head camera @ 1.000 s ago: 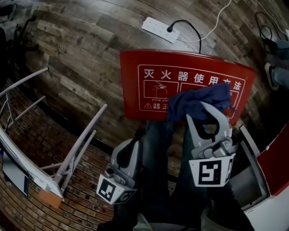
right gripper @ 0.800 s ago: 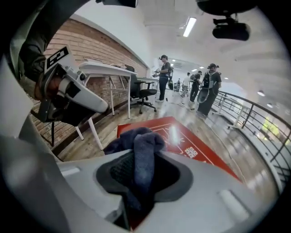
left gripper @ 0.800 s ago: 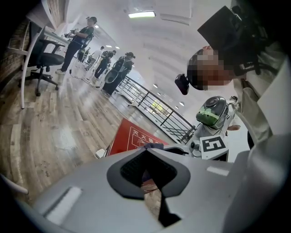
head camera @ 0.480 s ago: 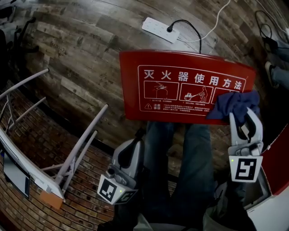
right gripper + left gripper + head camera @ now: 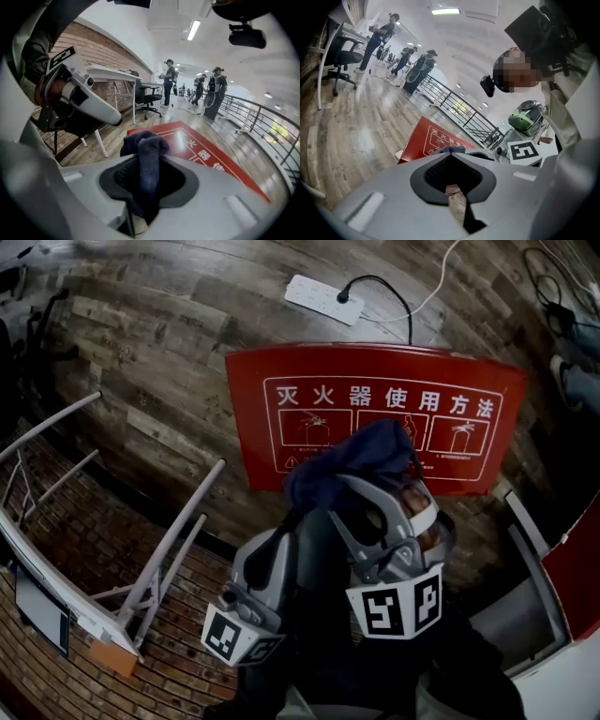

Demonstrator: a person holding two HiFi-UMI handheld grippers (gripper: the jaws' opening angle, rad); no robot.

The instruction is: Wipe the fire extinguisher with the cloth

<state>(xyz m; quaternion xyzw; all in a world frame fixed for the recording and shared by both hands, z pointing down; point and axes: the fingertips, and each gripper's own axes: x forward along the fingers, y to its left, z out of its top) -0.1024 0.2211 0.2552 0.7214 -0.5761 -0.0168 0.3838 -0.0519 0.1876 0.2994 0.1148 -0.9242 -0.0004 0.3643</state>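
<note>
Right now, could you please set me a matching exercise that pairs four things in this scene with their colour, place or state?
Things:
1. cloth
2. power strip
3. left gripper
4. red panel

Descriptions:
A. white, lying on the wood floor
B. jaws together, nothing between them
C. dark blue, pinched in the right gripper
D. printed with white instructions

Pairs: 1-C, 2-A, 3-B, 4-D.
</note>
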